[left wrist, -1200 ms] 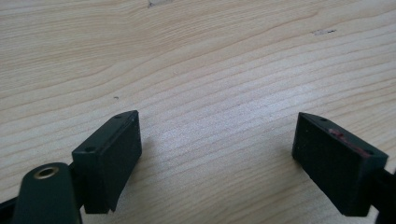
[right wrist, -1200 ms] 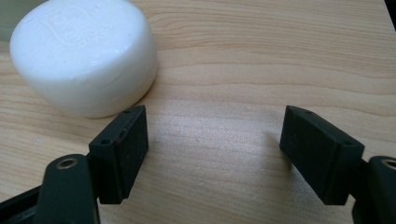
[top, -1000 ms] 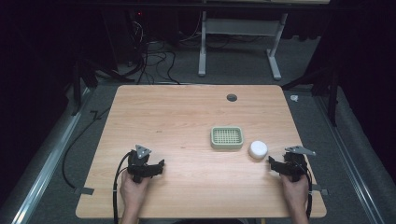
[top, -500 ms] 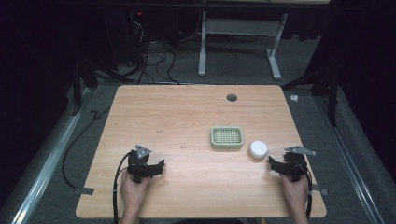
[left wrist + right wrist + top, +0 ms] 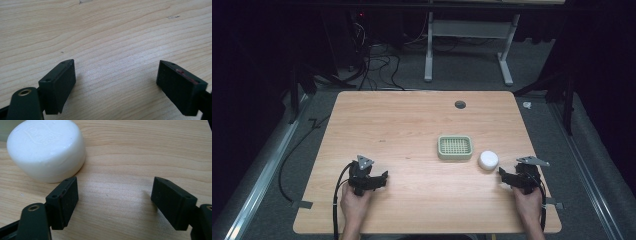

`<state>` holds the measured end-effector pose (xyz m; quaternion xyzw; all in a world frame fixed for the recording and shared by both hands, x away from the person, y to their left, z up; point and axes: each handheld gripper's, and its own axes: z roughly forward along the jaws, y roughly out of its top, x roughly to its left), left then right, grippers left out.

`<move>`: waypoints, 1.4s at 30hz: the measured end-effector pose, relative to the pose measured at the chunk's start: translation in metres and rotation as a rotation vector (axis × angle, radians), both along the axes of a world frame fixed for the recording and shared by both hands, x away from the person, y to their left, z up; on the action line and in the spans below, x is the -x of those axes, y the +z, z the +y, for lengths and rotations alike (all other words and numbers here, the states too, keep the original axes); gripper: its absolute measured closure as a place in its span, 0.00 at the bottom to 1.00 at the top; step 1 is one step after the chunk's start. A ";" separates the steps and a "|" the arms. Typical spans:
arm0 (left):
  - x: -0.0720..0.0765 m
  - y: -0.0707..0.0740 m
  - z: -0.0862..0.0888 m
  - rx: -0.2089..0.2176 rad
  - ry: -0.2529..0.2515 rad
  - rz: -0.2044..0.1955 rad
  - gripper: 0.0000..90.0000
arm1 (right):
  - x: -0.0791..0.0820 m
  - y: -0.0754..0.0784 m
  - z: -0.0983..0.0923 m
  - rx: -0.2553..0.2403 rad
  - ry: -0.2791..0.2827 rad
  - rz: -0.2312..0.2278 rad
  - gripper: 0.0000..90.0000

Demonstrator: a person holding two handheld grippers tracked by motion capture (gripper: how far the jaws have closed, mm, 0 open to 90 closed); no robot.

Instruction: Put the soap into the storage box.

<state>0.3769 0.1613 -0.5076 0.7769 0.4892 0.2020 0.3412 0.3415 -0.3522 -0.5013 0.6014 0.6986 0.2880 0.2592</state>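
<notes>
From above, the white soap lies on the table just right of a green tray, near the right gripper, while the left gripper sits well apart; each gripper view shows jaws spread, gripping nothing, the soap's embossed mark unreadable.

The left tongs hang low over the pale wooden desk, jaws spread wide apart. Between them lies bare wood grain, with a small dark speck nearby.
</notes>
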 end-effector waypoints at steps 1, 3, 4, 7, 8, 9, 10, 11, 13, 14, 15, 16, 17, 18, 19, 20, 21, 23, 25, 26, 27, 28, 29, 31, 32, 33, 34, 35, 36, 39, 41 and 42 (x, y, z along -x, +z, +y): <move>0.000 0.000 0.000 0.000 0.000 0.000 0.18 | 0.000 0.000 0.000 0.000 0.000 0.000 0.24; 0.000 0.000 0.000 0.000 0.000 0.000 0.18 | -0.001 0.000 0.000 0.000 0.013 0.006 0.21; 0.000 0.000 0.000 0.000 0.000 0.000 0.18 | -0.001 0.000 0.000 0.000 0.017 0.006 0.21; 0.000 0.000 0.000 0.000 0.000 0.000 0.18 | -0.001 0.000 0.000 -0.010 0.019 0.004 0.21; 0.000 0.000 0.000 0.000 0.000 0.000 0.18 | -0.001 0.000 0.000 -0.011 0.020 0.004 0.21; 0.000 0.000 0.000 0.000 0.000 0.000 0.18 | -0.001 0.000 0.000 -0.011 0.020 0.004 0.21; 0.000 0.000 0.000 -0.001 0.000 0.001 0.18 | 0.000 0.000 0.001 -0.011 0.026 0.007 0.20; 0.000 0.000 0.000 0.000 0.000 0.000 0.18 | 0.000 0.000 0.001 -0.011 0.026 0.007 0.20; 0.000 0.000 0.000 -0.001 0.000 0.001 0.18 | 0.001 0.000 0.002 -0.014 0.032 0.002 0.20; 0.000 0.000 0.000 0.000 0.000 0.000 0.18 | 0.001 0.000 0.002 -0.011 0.032 0.001 0.20; 0.000 0.000 0.000 0.000 0.000 0.000 0.18 | 0.002 0.000 0.003 -0.012 0.035 -0.001 0.21; 0.000 0.000 0.000 0.000 0.000 0.000 0.18 | 0.004 0.000 0.003 -0.014 0.039 -0.009 0.21; 0.000 0.000 0.000 0.000 0.000 0.000 0.18 | 0.004 0.000 0.003 -0.014 0.039 -0.009 0.21; 0.000 0.000 0.000 0.000 0.000 0.000 0.18 | 0.004 0.000 0.004 -0.015 0.038 -0.007 0.21; 0.000 0.000 0.000 0.000 0.000 0.000 0.18 | 0.007 0.001 0.004 -0.016 0.039 -0.006 0.21; 0.000 0.000 0.000 0.000 0.000 0.000 0.18 | 0.008 0.001 0.005 -0.014 0.041 -0.012 0.21; 0.000 0.000 0.000 0.000 0.000 0.000 0.18 | 0.009 0.002 0.006 -0.012 0.043 -0.014 0.21; 0.000 0.000 0.000 0.000 0.000 0.000 0.18 | 0.012 0.004 0.007 -0.016 0.044 -0.018 0.21; 0.000 0.000 0.000 0.000 0.000 0.000 0.18 | 0.013 0.004 0.007 -0.016 0.051 -0.022 0.21; 0.000 0.000 0.000 0.000 0.000 0.000 0.18 | 0.015 0.005 0.008 -0.019 0.054 -0.024 0.21; 0.000 0.000 0.000 0.000 0.000 0.000 0.18 | 0.016 0.005 0.009 -0.021 0.054 -0.022 0.21; 0.000 0.000 0.000 0.000 0.000 0.000 0.18 | 0.017 0.006 0.010 -0.024 0.061 -0.028 0.21; 0.000 0.000 0.000 0.000 0.000 0.000 0.18 | 0.018 0.006 0.011 -0.022 0.062 -0.027 0.21; 0.000 0.000 0.000 0.000 0.000 0.000 0.18 | 0.018 0.007 0.012 -0.024 0.063 -0.030 0.21; 0.000 0.000 0.000 0.000 0.000 0.000 0.18 | 0.020 0.007 0.014 -0.028 0.069 -0.033 0.21; 0.000 0.000 0.000 0.000 0.000 0.000 0.18 | 0.020 0.007 0.014 -0.028 0.069 -0.033 0.21; 0.000 0.000 0.000 0.000 0.000 0.000 0.18 | 0.021 0.008 0.016 -0.018 0.079 -0.036 0.21; 0.000 0.000 0.000 0.000 0.000 0.000 0.18 | 0.021 0.008 0.016 -0.018 0.079 -0.036 0.21; 0.000 0.000 0.000 0.000 0.000 0.000 0.18 | 0.021 0.008 0.017 -0.022 0.079 -0.037 0.21; 0.000 0.000 0.000 0.000 0.000 0.000 0.18 | 0.022 0.010 0.019 -0.028 0.082 -0.040 0.21; 0.000 0.000 0.000 -0.001 0.000 0.000 0.18 | 0.022 0.010 0.021 -0.029 0.088 -0.043 0.21; 0.000 0.000 0.000 0.000 0.000 0.000 0.18 | 0.022 0.011 0.023 -0.029 0.095 -0.044 0.20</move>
